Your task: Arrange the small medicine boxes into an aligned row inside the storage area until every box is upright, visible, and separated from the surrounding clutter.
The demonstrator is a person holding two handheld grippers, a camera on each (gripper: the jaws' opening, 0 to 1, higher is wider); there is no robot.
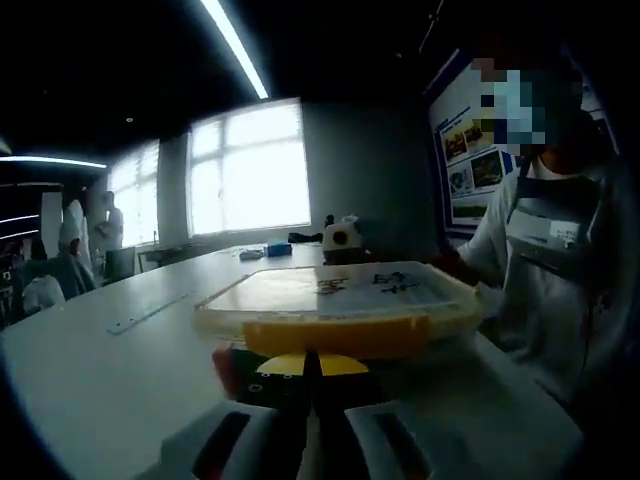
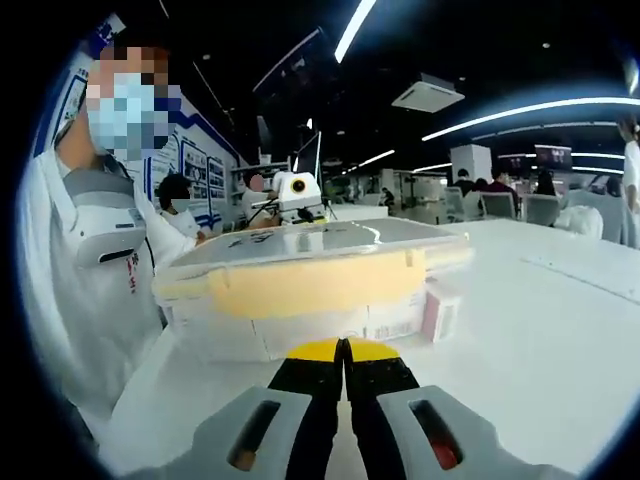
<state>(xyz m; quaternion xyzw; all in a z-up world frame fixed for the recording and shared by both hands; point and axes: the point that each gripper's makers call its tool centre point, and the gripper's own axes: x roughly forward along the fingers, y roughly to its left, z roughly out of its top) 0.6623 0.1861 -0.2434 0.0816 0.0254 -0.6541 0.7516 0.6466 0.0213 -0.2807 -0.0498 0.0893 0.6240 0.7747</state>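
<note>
A clear plastic storage box (image 1: 340, 300) with a flat lid and a yellow latch (image 1: 335, 335) stands on the white table (image 1: 110, 380), just beyond my left gripper (image 1: 311, 362). Its jaws are shut with nothing between them. A small dark red box (image 1: 228, 368) lies low beside the container's near left corner. In the right gripper view the same storage box (image 2: 300, 265) shows white medicine boxes (image 2: 310, 330) through its wall. A pink-and-white medicine box (image 2: 441, 312) stands upright outside it at the right. My right gripper (image 2: 343, 348) is shut and empty, close before the latch (image 2: 310, 285).
A person in a white shirt (image 1: 540, 270) sits right behind the container (image 2: 90, 260). A white camera-like device (image 1: 340, 237) stands farther back on the table. A long flat strip (image 1: 150, 312) lies to the left. Open tabletop (image 2: 540, 330) spreads to the right; people sit in the background.
</note>
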